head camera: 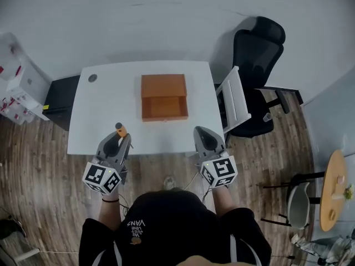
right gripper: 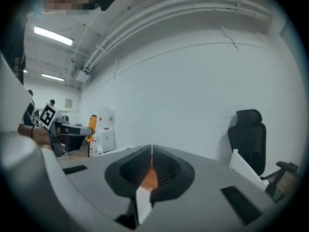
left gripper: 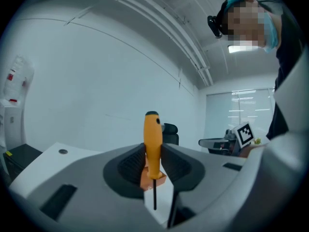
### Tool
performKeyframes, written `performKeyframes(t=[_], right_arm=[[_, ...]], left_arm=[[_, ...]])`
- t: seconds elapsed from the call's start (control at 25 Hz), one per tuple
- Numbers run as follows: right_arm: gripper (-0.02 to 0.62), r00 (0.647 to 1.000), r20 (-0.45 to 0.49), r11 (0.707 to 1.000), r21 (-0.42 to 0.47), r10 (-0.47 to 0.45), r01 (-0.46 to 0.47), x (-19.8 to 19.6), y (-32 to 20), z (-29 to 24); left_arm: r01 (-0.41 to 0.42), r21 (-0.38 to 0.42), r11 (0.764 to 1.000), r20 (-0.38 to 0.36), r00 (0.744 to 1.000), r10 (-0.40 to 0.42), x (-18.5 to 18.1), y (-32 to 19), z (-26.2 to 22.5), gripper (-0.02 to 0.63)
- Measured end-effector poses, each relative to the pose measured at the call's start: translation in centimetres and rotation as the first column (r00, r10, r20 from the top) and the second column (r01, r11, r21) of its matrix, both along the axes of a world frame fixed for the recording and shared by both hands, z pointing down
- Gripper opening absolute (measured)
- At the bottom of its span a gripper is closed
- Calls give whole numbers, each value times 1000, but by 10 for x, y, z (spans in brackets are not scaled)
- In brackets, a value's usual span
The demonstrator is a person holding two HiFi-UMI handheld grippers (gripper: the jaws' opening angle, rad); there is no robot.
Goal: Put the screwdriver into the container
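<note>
Lower left, my left gripper (head camera: 118,139) clamps the orange screwdriver (left gripper: 152,144) upright; my right gripper (head camera: 204,133) is closed, empty; the container (head camera: 163,87) sits centre frame.

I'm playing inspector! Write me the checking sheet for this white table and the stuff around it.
Surface: white table, mostly bare.
Job's things: orange container mid-table, drawer pulled out; orange-handled screwdriver upright, shaft down, not yet in it.
Clutter: small round dark object at a far corner.
Grippers: left hand-held gripper shut on the screwdriver's handle; right hand-held gripper shut, empty.
Cables: thin cable by the person's feet.
Surroundings: black office chair, white chair, wood floor.
</note>
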State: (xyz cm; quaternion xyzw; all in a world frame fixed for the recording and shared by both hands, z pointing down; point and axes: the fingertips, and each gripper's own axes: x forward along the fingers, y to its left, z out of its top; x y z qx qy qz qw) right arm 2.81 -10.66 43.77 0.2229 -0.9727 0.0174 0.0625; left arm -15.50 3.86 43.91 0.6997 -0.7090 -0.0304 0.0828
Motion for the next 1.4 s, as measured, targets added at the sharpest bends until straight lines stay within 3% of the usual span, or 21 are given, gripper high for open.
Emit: performKeyframes(t=[0.4,0.96,1.4], right_arm=[[12,999,-24,999,-17,-28,27,-13,-34,12],[12,992,-35,992,-31,120,-121,-65,-70,14],[12,974,-24,973,-46,227,-228,-74,-89,18]], left_arm=[[29,-12,1000,-9,1000,-29,-14,-31,9,103],[-133,-21,991,-2,991,133,-82,-99,9,104],[-266,-44,963,38,963,268,-99,-153,9,104]])
